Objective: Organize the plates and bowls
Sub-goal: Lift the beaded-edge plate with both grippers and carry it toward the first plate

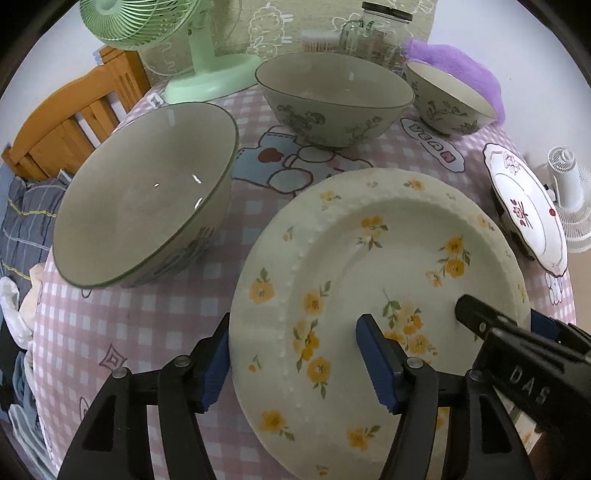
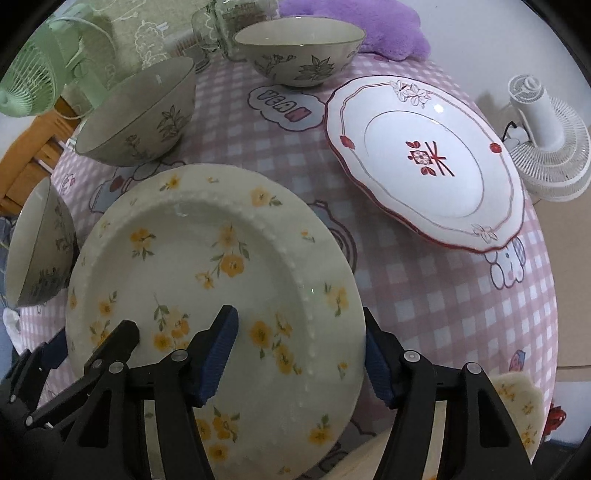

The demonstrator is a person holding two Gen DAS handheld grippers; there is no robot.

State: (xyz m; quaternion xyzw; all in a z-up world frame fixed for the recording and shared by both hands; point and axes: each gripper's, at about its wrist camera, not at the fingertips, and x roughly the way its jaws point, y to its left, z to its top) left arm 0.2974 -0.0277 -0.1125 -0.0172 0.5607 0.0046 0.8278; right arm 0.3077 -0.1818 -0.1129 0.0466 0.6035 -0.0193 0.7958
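Observation:
A cream plate with yellow flowers (image 1: 369,258) (image 2: 207,251) lies on the pink checked tablecloth (image 1: 155,314). My left gripper (image 1: 295,325) (image 2: 90,336) straddles its left rim, one pad outside the edge and one over the well, jaws apart. My right gripper (image 2: 299,317) (image 1: 506,317) straddles the right rim the same way. Neither pair of pads visibly presses the plate. Three grey-green flowered bowls stand around it: a large one (image 1: 144,192) (image 2: 37,243) to the left, one (image 1: 332,96) (image 2: 140,110) behind, a smaller one (image 1: 450,99) (image 2: 299,48) at the back. A white plate with red trim (image 1: 524,214) (image 2: 424,158) lies to the right.
At the table's back stand a green fan (image 1: 195,48), a glass jar (image 1: 376,33) and a purple plush (image 1: 454,62). Beyond the right edge a white fan (image 2: 546,136) is on the floor. A wooden frame (image 1: 74,110) and clothes lie past the left edge.

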